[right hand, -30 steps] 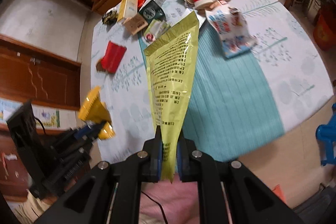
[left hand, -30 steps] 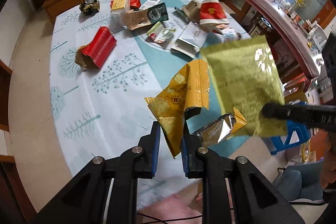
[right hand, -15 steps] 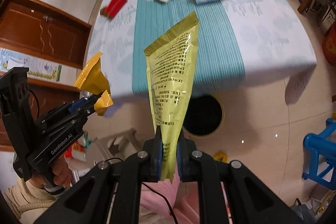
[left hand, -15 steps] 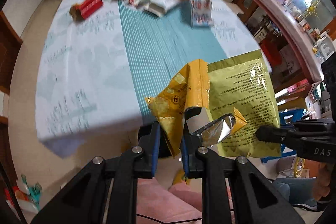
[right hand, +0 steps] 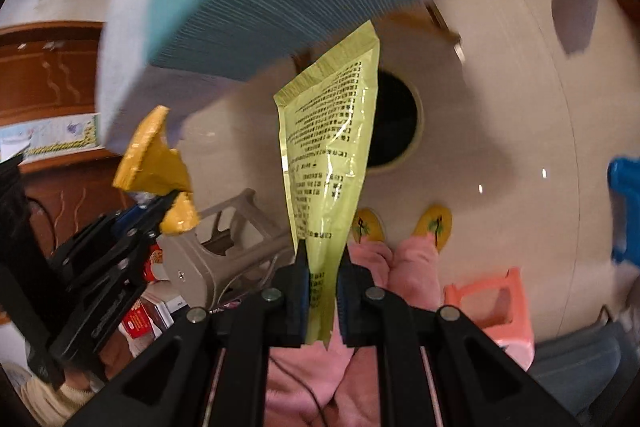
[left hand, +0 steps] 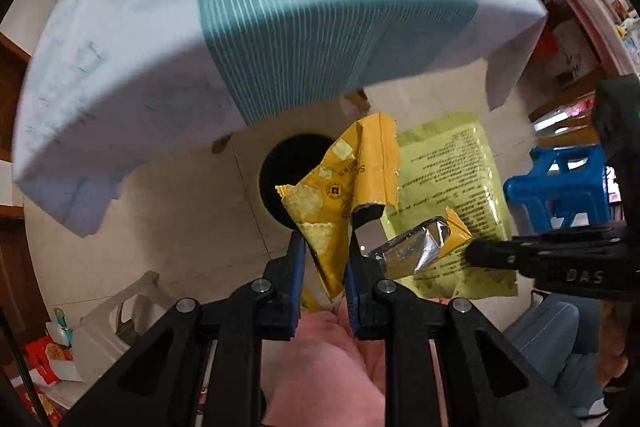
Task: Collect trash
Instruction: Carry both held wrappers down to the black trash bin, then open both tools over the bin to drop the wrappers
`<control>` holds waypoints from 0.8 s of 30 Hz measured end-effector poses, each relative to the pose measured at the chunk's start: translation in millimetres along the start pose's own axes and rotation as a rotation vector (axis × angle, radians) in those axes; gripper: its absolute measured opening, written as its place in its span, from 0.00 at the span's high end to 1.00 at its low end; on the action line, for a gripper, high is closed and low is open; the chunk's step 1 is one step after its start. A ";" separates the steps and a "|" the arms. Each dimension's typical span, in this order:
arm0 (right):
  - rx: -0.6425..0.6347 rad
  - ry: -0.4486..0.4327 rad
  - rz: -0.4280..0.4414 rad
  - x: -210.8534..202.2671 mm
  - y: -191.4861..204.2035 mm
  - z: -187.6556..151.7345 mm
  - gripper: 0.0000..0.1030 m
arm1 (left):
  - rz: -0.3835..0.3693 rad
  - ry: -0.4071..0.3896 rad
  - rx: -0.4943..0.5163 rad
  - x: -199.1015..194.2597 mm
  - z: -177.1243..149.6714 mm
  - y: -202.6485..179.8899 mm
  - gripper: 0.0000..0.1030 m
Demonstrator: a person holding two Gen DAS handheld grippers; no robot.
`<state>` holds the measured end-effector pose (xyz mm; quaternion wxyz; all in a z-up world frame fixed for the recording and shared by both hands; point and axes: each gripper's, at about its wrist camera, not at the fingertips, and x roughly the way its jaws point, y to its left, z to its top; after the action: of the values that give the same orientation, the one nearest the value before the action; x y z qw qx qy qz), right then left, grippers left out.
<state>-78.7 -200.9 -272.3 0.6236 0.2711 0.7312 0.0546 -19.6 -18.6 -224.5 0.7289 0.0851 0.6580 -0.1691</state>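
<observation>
The left gripper (left hand: pixel 324 267) is clamped on a crumpled yellow snack wrapper (left hand: pixel 340 195) that stands out past its jaws, and the right gripper (right hand: pixel 322 281) pinches a flat green packet (right hand: pixel 330 151) by its bottom edge; both hang ahead of the jaws toward the dark bin (left hand: pixel 288 179) on the floor, likely for dropping in

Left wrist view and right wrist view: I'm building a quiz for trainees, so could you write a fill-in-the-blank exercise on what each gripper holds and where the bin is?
1. The left gripper is shut on a crumpled ____ snack wrapper.
2. The right gripper is shut on a flat yellow-green ____ pouch.
3. The round dark bin stands on the ____.
4. The tablecloth has a ____ striped middle band.

Missing words: orange-yellow; printed; floor; teal
</observation>
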 end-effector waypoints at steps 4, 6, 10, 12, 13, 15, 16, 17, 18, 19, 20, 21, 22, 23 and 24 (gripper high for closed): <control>0.073 0.044 -0.048 54.7 -26.7 13.8 0.90 | -0.007 0.051 0.000 61.0 -1.6 2.8 0.84; 0.095 0.063 -0.076 83.9 -37.4 25.0 0.90 | -0.005 0.071 -0.007 96.3 -0.9 5.2 0.84; 0.105 0.097 -0.137 148.1 -55.4 54.0 0.90 | -0.003 0.113 -0.043 159.6 3.6 10.3 0.83; 0.103 0.111 -0.164 174.3 -61.1 68.4 0.90 | -0.003 0.125 -0.050 189.7 7.0 12.9 0.82; 0.100 0.117 -0.167 189.4 -64.9 77.5 0.89 | 0.004 0.130 -0.047 203.0 9.9 14.0 0.82; 0.101 0.127 -0.179 214.4 -71.2 94.4 0.89 | 0.024 0.140 -0.041 229.4 15.6 16.4 0.81; 0.098 0.129 -0.181 223.7 -73.0 99.3 0.89 | 0.032 0.139 -0.042 242.6 18.5 17.9 0.79; 0.092 0.132 -0.182 230.7 -74.7 105.2 0.89 | 0.039 0.138 -0.045 250.1 22.3 19.3 0.76; 0.084 0.135 -0.190 241.5 -75.1 114.2 0.89 | 0.045 0.138 -0.048 259.4 25.1 21.4 0.76; 0.080 0.137 -0.196 248.0 -75.5 120.0 0.87 | 0.047 0.142 -0.053 266.7 27.9 24.1 0.74; 0.075 0.139 -0.201 252.9 -75.5 124.2 0.87 | 0.051 0.149 -0.067 275.8 30.1 27.9 0.71; 0.068 0.138 -0.207 259.2 -74.9 129.1 0.86 | 0.052 0.154 -0.080 281.4 31.9 30.7 0.69; 0.062 0.131 -0.215 264.2 -74.7 133.9 0.86 | 0.048 0.157 -0.097 287.1 35.1 35.2 0.63; 0.059 0.126 -0.215 267.4 -74.8 136.6 0.86 | 0.044 0.160 -0.117 294.2 36.6 38.0 0.49; 0.055 0.123 -0.208 270.6 -74.8 139.4 0.82 | 0.051 0.167 -0.132 298.6 37.2 41.8 0.44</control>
<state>7.5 -174.5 -572.5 0.5723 0.2069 0.7934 -0.0142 53.0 -32.8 -519.2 0.6798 0.0674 0.7236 -0.0988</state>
